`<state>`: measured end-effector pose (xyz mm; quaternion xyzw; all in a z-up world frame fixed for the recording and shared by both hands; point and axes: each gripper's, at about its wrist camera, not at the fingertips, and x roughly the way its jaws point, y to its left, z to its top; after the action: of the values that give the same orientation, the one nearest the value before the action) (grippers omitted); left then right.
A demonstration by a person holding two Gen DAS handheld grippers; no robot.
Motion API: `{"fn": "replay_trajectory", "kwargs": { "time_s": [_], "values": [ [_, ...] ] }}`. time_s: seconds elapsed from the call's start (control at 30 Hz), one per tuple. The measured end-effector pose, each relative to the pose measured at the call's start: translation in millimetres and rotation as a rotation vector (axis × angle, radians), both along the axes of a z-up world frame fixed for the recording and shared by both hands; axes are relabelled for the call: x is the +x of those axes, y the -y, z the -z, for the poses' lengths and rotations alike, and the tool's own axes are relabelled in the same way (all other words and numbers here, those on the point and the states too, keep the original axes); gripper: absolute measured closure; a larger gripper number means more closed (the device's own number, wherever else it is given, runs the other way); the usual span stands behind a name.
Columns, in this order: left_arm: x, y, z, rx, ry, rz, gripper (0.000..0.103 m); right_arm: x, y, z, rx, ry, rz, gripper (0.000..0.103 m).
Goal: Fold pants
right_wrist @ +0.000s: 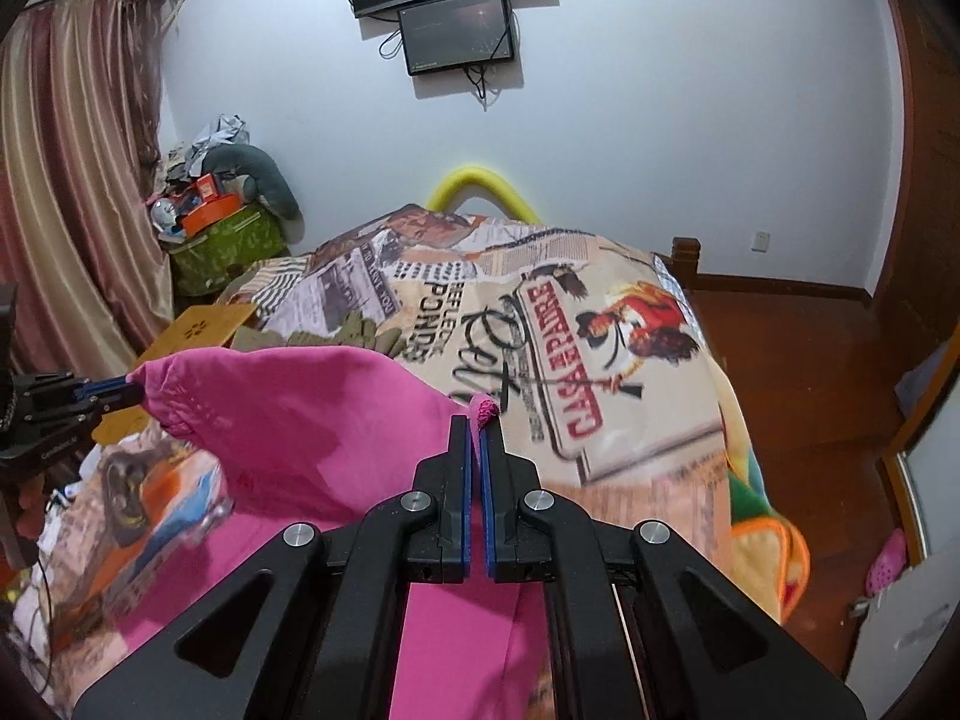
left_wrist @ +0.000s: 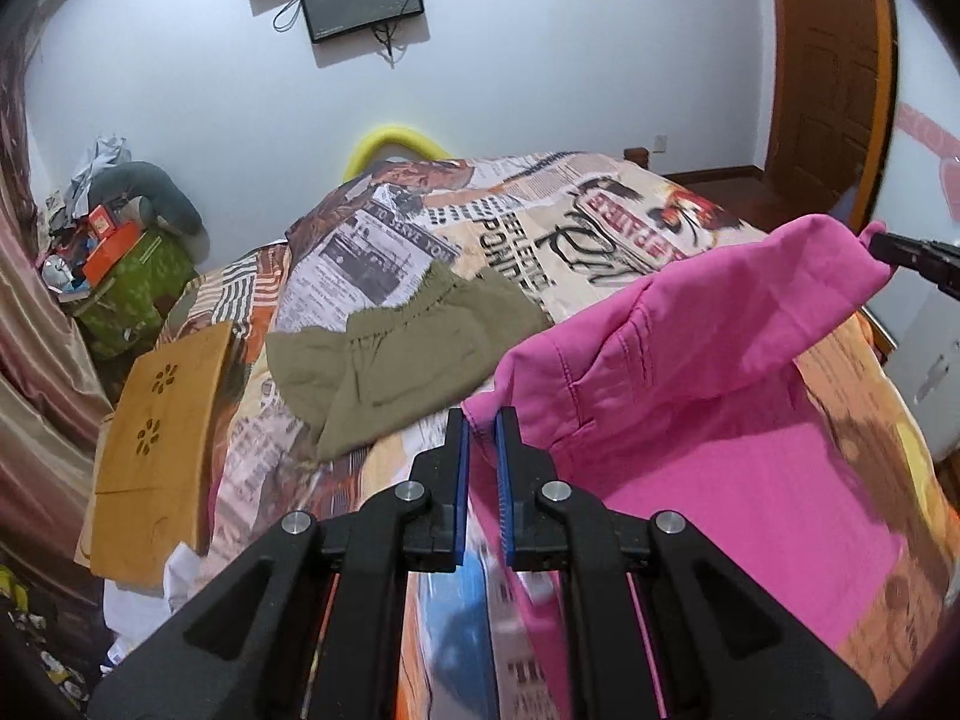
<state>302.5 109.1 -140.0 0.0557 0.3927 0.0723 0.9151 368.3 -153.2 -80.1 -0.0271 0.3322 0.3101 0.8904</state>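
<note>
Left wrist view shows us clamping the pink pants [left_wrist: 690,324] by two corners, left gripper [left_wrist: 482,420] and right gripper [right_wrist: 478,420] each pinching cloth, lifted over the bed [left_wrist: 600,204] near its foot edge; next we judge: lay them flat.

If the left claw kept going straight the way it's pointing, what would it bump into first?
Probably the green pants lying on the bed, just beyond the left claw. The claw is already pinching an edge of the pink pants, so those would travel along with it. Depth is hard to judge here.
</note>
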Motion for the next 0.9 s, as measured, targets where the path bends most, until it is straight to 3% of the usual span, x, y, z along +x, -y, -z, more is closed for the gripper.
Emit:
{"fn": "replay_trajectory", "kwargs": {
  "time_s": [0.43, 0.9],
  "values": [
    [-78.0, 29.3, 42.8, -0.004, -0.076, 0.047, 0.096, -71.9, 35.4, 46.4, -0.016, -0.11, 0.017, 0.101],
    [-119.0, 31.0, 81.0, -0.042, -0.17, 0.073, 0.096, -114.5, 61.8, 108.3, -0.091, -0.215, 0.039, 0.1]
  ]
}}
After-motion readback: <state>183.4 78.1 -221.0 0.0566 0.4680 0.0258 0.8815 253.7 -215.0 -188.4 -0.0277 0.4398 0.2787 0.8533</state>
